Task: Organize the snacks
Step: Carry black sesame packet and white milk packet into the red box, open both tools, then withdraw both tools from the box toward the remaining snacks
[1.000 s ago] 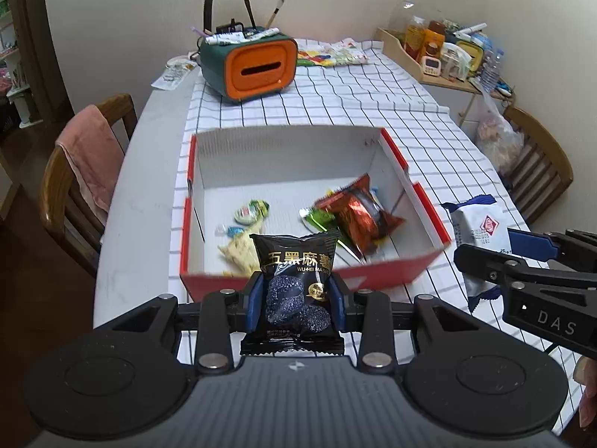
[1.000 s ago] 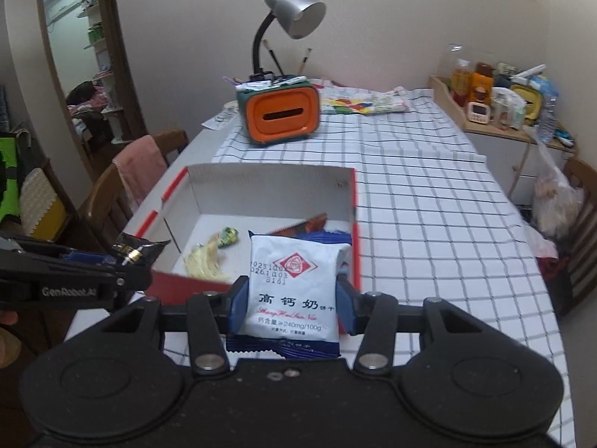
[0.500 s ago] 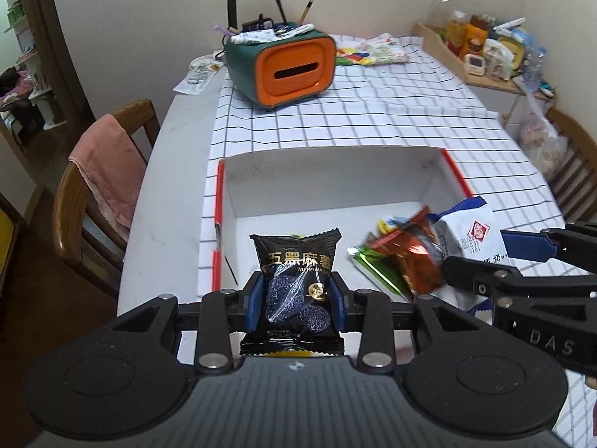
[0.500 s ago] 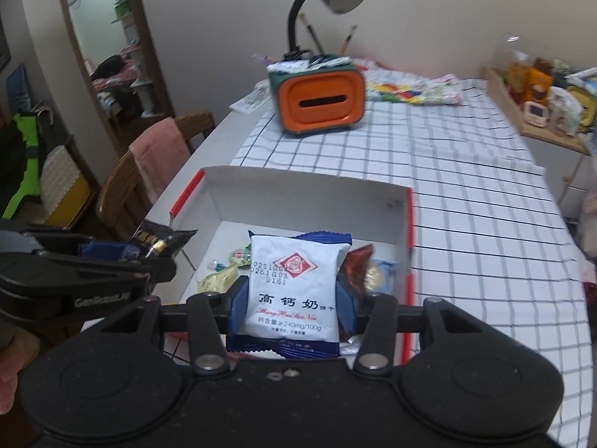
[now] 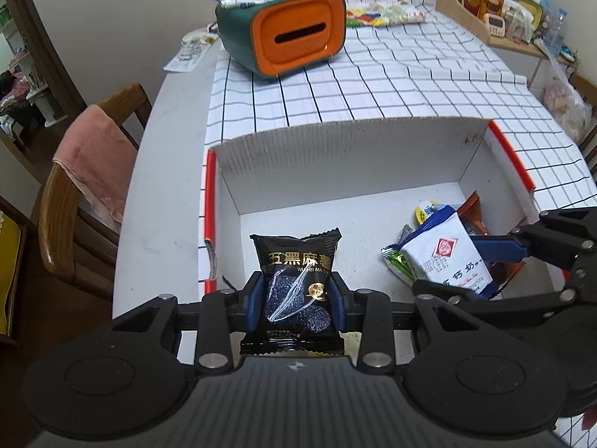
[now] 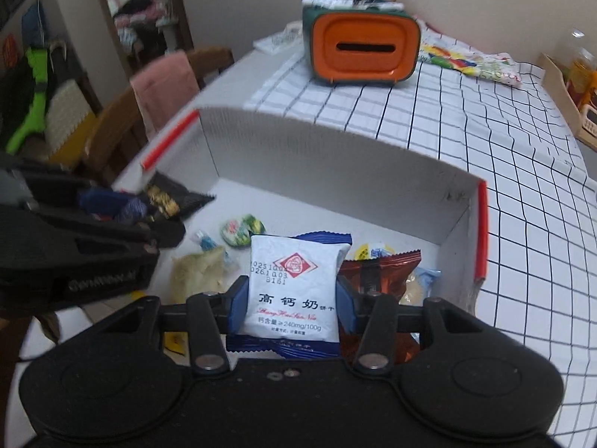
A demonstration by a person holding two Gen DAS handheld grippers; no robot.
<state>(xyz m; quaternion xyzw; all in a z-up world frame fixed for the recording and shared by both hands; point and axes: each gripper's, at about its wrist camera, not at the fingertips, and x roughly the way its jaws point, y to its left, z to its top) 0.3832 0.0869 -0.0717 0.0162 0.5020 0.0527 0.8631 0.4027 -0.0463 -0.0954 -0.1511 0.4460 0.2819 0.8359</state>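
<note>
My left gripper (image 5: pixel 294 295) is shut on a black snack packet (image 5: pixel 296 280) and holds it over the left side of the open white box with red edges (image 5: pixel 354 130). My right gripper (image 6: pixel 291 298) is shut on a white and blue biscuit packet (image 6: pixel 293 291), held over the box's right side above a red-brown packet (image 6: pixel 380 268). That biscuit packet also shows in the left wrist view (image 5: pixel 446 257). Several small snacks (image 6: pixel 242 229) lie on the box floor.
An orange and green tissue box (image 5: pixel 287 33) stands behind the box on the checked tablecloth (image 5: pixel 410 74). A wooden chair with a pink towel (image 5: pixel 97 156) is at the table's left. A cluttered tray (image 5: pixel 496 3) sits at the far right.
Both grippers have moved forward and down, from in front of the box to over its inside, each still holding its packet.
</note>
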